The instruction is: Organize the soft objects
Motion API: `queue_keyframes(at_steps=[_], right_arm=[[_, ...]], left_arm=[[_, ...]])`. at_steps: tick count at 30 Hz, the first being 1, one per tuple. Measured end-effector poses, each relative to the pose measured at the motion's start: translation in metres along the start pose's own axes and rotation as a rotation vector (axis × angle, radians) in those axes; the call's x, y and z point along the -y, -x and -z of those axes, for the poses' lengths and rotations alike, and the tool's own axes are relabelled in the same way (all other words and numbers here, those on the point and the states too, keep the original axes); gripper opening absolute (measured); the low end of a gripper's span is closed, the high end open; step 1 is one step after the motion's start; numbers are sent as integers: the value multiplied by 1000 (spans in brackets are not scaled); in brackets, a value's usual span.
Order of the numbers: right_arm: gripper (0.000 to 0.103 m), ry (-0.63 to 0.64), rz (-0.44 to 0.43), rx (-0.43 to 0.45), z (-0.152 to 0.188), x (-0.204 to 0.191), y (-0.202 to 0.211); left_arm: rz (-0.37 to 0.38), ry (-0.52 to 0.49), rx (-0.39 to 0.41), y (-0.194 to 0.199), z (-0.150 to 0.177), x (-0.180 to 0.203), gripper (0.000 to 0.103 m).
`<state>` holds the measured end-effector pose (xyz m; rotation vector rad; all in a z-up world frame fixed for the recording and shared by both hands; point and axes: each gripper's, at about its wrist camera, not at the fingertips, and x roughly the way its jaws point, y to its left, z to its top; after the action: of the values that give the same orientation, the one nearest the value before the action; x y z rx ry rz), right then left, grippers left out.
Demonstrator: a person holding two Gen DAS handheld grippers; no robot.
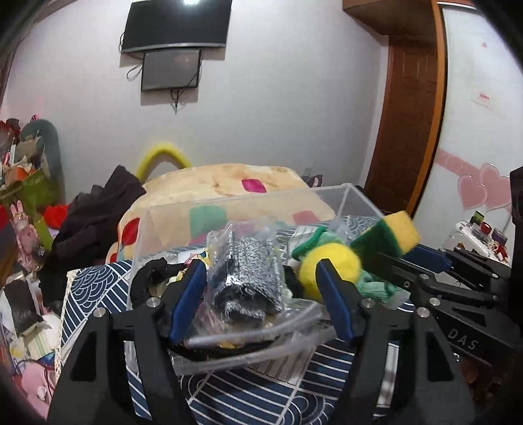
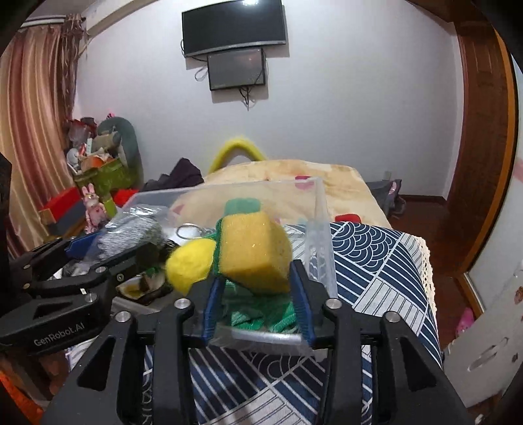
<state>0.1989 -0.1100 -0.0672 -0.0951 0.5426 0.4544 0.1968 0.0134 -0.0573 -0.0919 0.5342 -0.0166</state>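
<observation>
A clear plastic box [image 1: 346, 196] sits on a blue-and-white patterned cloth [image 1: 261, 392] and holds several soft things. My left gripper [image 1: 260, 276] is shut on a grey knit item in a clear bag [image 1: 245, 278], held over the box. My right gripper [image 2: 258, 281] is shut on a yellow-and-green sponge [image 2: 255, 251], which also shows in the left wrist view [image 1: 389, 235], over the box's right part. A yellow ball [image 2: 189, 264] and green cloth [image 2: 261, 317] lie in the box [image 2: 322, 229] below.
A bed with a cream patterned quilt [image 2: 294, 176] lies behind the box. Dark clothes [image 1: 98, 209] and a cluttered pile [image 2: 98, 170] stand at the left. A wooden door frame [image 2: 480, 163] is at the right. Screens [image 2: 233, 26] hang on the wall.
</observation>
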Motion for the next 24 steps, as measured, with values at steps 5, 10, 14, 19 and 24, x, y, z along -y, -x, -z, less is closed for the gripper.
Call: queue_keyframes(at_steps=[5, 10, 14, 19, 24], right_arm=[[51, -14, -37, 50, 1, 3, 23], [55, -8, -51, 124, 0, 1, 55], [66, 23, -39, 203, -1, -8, 84], [77, 57, -43, 301, 0, -19, 116], [86, 73, -42, 344, 1, -26, 128]], left_arm=[[-11, 1, 60, 31, -3, -1, 74], [4, -5, 132, 69, -4, -2, 77], [8, -3, 187, 98, -3, -4, 88], [22, -20, 240, 130, 3, 0, 94], [36, -29, 281, 153, 12, 4, 99]])
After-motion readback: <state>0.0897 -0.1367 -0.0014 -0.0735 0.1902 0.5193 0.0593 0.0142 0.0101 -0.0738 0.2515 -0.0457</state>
